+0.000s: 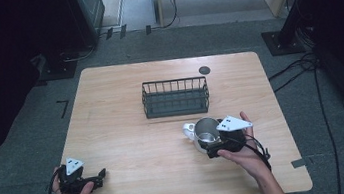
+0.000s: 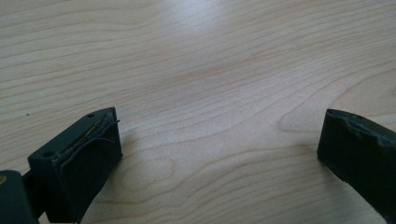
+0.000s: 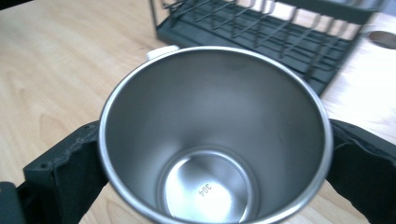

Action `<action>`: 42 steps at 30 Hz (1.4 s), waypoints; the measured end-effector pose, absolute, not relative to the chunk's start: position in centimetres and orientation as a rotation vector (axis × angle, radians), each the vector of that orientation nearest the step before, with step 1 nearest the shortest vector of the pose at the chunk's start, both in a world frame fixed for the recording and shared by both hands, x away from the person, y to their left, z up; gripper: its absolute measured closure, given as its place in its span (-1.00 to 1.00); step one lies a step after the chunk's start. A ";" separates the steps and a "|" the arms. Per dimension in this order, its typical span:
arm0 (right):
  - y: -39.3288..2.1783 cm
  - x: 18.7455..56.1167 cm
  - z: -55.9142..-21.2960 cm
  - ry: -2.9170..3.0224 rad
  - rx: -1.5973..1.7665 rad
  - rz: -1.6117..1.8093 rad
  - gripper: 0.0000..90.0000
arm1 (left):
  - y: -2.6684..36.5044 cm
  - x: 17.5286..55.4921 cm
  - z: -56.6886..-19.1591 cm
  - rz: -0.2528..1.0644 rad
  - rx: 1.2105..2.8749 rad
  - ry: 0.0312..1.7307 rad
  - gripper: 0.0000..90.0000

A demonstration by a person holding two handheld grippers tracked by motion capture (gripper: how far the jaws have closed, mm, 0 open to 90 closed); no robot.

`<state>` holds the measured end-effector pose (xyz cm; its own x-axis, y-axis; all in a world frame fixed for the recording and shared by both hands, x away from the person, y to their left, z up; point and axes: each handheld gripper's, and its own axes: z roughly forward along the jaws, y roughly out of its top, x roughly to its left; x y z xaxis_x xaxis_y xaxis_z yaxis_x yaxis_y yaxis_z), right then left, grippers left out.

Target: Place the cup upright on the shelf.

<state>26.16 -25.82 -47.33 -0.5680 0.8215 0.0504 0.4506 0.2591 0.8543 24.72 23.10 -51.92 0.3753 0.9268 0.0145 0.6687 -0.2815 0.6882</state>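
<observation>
A stainless steel mug [image 1: 206,128] with a white handle stands on the wooden table [image 1: 129,133], in front of the black wire rack [image 1: 175,98]. My right gripper [image 1: 207,141] is shut on the mug, one jaw pressed against each side of its wall. The right gripper view looks down into the empty mug [image 3: 205,186], with the right gripper [image 3: 215,140] clasping it and the rack [image 3: 261,28] just behind. My left gripper [image 1: 101,177] rests at the table's front left, open. The left gripper view has the left gripper [image 2: 219,126] wide apart over bare wood.
A small dark round disc [image 1: 204,70] sits in the tabletop behind the rack. The rack holds nothing. Cables and dark stands lie on the floor to the right and back left of the table.
</observation>
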 end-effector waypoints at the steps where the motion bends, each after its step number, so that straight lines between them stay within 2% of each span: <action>1: -25.7 25.9 -47.3 2.111 1.172 1.234 -1.00 | 23.1 24.7 -51.9 0.563 2.045 1.370 -1.00; 9: -23.8 23.8 -47.3 1.904 1.446 1.128 -1.00 | 23.1 24.7 -51.9 0.564 2.045 1.370 -1.00; 18: -21.3 24.0 -48.4 1.677 1.583 1.056 -1.00 | 23.1 24.7 -51.9 0.559 2.041 1.372 -1.00; 23: -20.6 24.5 -48.9 1.668 1.605 1.057 -1.00 | 23.2 24.7 -51.9 0.555 2.038 1.370 -1.00; 25: -20.5 24.6 -49.0 1.644 1.613 1.035 -0.88 | 23.2 24.7 -51.9 0.554 2.036 1.370 -1.00; 42: -22.0 25.2 -47.2 1.714 1.465 1.136 -0.84 | 23.2 24.7 -51.9 0.557 2.044 1.368 -1.00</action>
<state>25.19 -21.97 -47.18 -0.2050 0.9754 0.0814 0.4549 0.0213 0.8903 24.71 23.16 -51.90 0.3773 0.9261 0.0096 0.6693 -0.2798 0.6883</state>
